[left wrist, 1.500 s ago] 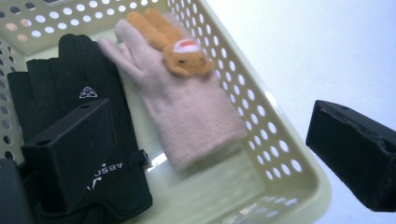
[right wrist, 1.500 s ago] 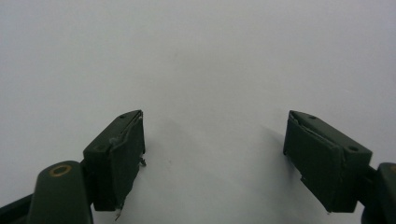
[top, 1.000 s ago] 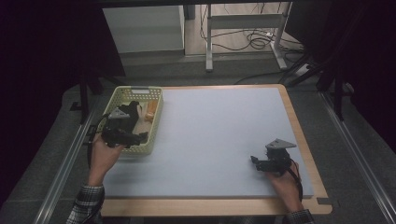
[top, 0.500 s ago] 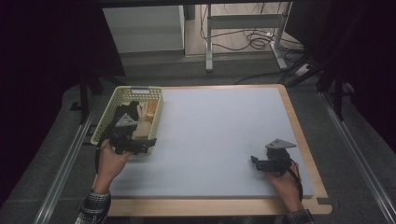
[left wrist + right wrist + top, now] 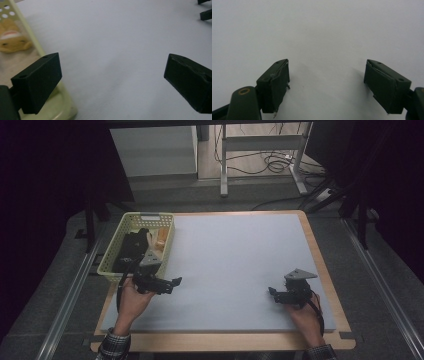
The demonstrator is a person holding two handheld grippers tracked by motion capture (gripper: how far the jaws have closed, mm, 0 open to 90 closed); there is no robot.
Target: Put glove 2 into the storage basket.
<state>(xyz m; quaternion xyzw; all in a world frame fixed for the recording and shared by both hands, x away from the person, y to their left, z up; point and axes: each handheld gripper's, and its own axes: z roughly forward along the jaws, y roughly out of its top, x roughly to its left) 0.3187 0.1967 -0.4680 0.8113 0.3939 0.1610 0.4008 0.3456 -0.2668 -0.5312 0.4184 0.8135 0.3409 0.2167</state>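
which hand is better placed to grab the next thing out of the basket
Left. The left claw is open, right beside the yellow-green basket holding a tan toy and a black item. The right claw, also open, sits far across the grey mat.

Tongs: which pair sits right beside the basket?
The left tongs, by the yellow-green basket's near corner; the right tongs rest far across the mat.

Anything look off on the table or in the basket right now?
Nothing spilled or tipped. The basket sits square at the mat's left edge with its contents inside. One small oddity: the pads on the right claw look frayed, the left one peeling at its lower edge. Both claws are open and empty; the left claw is beside the basket.
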